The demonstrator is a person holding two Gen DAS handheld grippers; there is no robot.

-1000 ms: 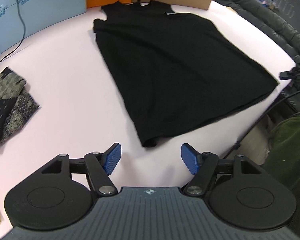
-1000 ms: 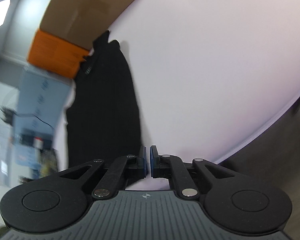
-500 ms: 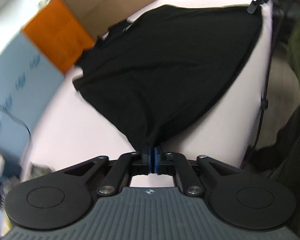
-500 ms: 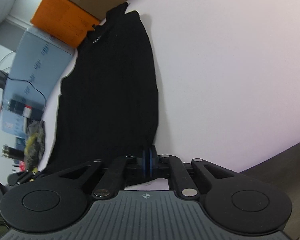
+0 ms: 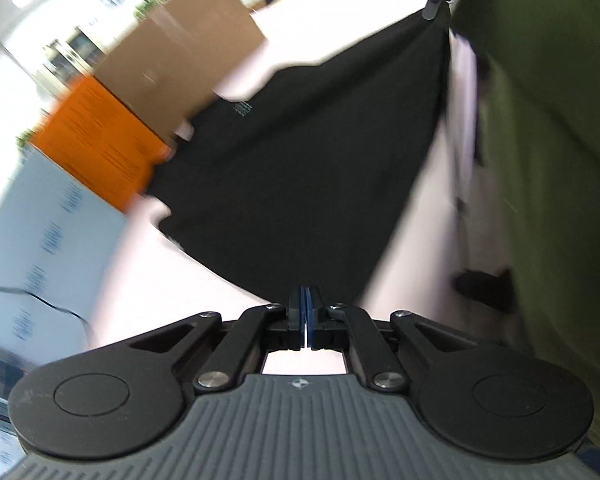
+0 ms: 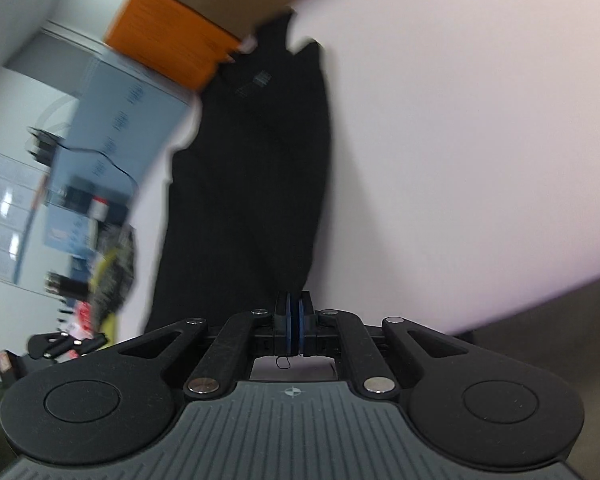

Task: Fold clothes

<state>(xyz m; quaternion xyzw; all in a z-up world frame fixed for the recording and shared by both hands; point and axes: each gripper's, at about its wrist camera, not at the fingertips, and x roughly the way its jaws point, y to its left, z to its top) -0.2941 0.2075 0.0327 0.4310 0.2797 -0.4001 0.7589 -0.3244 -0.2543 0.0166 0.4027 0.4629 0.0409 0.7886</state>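
Blue pads of the left gripper (image 5: 305, 312) sit pressed together at the lower middle of the left wrist view, pinching a corner of the black garment (image 5: 300, 168); its jaws have just been closing, and the cloth is caught between them. From that pinch the fabric fans upward and outward across the middle of the frame, its far corner reaching the upper right, where a small dark clamp-like piece (image 5: 434, 2) shows, too blurred to say whether it touches the cloth. A pale label is visible on the garment near the upper middle. Beneath and around the cloth lies the white table (image 5: 172, 280). Beyond it, at the upper left, stand a brown cardboard box (image 5: 180, 52), an orange box (image 5: 96, 140) and a pale blue panel (image 5: 48, 248), all smeared by motion. The right side of the frame is filled by someone's olive green clothing (image 5: 548, 160).

In the right wrist view, the right gripper (image 6: 294, 320) is likewise clenched on the garment's edge (image 6: 252, 184), with dark fabric between its blue pads. The cloth runs as a narrow dark band from the pads up to the upper middle, neckline at the far end beside the orange box (image 6: 168, 40). The white table (image 6: 460, 140) fills the right of the frame, and blurred clutter sits at the left
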